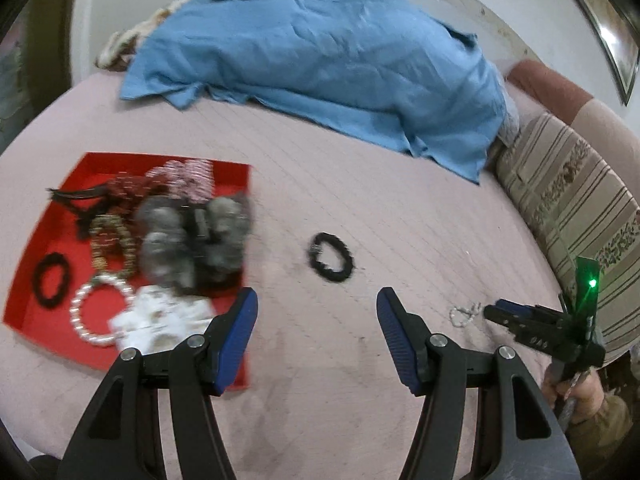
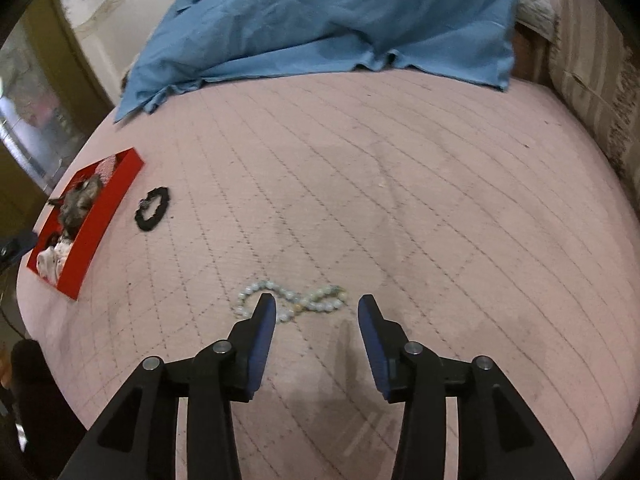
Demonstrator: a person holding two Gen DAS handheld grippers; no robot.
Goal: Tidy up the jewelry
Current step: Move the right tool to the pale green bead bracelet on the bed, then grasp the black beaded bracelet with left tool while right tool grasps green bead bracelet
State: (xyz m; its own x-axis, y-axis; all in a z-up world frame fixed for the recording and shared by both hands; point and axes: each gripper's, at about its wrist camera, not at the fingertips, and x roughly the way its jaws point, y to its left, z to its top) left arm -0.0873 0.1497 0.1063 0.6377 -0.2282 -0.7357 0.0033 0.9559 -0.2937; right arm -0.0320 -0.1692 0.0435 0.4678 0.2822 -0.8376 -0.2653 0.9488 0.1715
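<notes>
Red tray [image 1: 52,200] w/ piled jewelry far left on pink quilt [image 1: 360,200], left gripper [image 1: 316,300] open & empty, black bracelet [image 1: 331,257] beyond it, pale bead necklace [image 2: 288,300] loose at open right gripper [image 2: 316,306] tips

On the bed [image 2: 400,200], the jewelry tray [image 2: 100,236] sits at the left edge, a scrunchie [image 2: 152,208] just right of it, a bead strand [image 2: 292,300] nearer, cloth [image 2: 320,20] behind.

Left gripper [image 1: 316,312] spread wide, red tray [image 1: 28,280] of jewelry beside it — black bracelet [image 1: 331,256] ahead
</notes>
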